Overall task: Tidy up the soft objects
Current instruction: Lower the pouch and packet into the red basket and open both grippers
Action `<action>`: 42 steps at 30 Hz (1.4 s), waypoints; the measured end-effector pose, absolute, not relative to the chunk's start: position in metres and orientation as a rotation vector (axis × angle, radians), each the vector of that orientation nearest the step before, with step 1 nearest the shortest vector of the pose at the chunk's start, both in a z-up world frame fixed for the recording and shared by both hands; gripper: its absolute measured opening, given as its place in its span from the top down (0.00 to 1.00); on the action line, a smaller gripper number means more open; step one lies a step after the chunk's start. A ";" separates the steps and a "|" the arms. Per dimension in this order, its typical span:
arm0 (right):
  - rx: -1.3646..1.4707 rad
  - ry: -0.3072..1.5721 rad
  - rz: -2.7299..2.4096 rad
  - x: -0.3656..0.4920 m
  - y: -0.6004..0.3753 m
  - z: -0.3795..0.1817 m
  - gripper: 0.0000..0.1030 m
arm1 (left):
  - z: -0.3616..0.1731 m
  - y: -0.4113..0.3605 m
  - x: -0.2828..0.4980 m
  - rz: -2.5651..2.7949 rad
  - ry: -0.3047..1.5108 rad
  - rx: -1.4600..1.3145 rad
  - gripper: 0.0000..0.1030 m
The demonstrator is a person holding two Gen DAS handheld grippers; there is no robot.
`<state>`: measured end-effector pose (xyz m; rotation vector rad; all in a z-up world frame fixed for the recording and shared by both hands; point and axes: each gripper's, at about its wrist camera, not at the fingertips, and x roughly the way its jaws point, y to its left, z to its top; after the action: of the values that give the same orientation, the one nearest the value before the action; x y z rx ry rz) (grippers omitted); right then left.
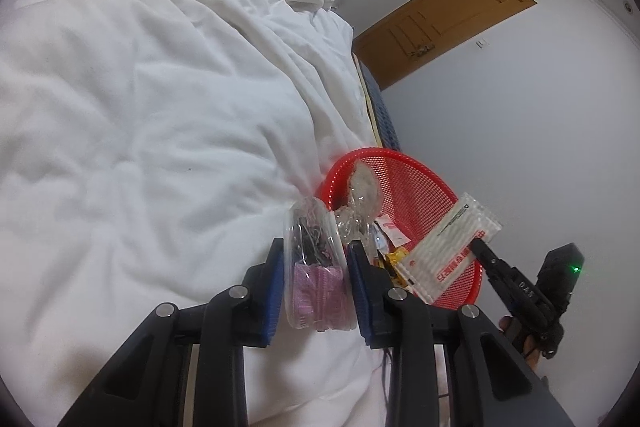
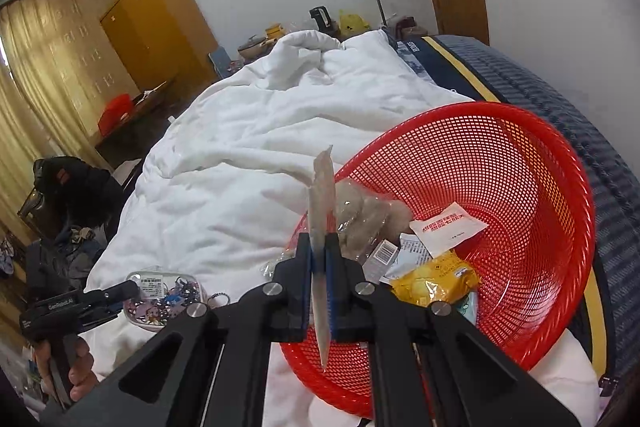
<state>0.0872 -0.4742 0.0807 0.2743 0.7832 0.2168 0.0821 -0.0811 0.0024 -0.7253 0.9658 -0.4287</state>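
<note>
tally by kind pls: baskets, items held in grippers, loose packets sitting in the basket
Red baskets: 1, the red basket.
Held items: 2, clear pouch in left gripper; flat packet in right gripper.
Loose packets in basket, as far as visible: 4, yellow, white-and-red, clear bag, barcode sachet.
Total: 7.

Left tool (image 1: 316, 279) clamps a clear pouch (image 1: 316, 267) above the white duvet (image 1: 160, 107). Beside it, the red basket (image 1: 416, 183). Right tool (image 1: 478, 241) grips a flat packet (image 1: 452, 247).
</note>
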 end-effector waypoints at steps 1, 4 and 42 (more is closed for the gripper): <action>0.275 0.783 0.216 0.087 -0.474 0.080 0.94 | 0.004 -0.080 0.084 -0.437 0.967 -0.746 0.70; 0.283 0.782 0.206 0.088 -0.478 0.078 0.94 | 0.011 -0.087 0.089 -0.467 0.980 -0.770 0.70; 0.173 1.010 0.003 0.105 -0.549 0.023 0.91 | -0.026 -0.295 0.146 -0.611 1.210 -0.533 0.68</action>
<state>0.1046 -0.5488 0.0233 0.1730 1.0105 0.0026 0.1463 -0.2951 -0.0259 -0.5334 1.2098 -0.6105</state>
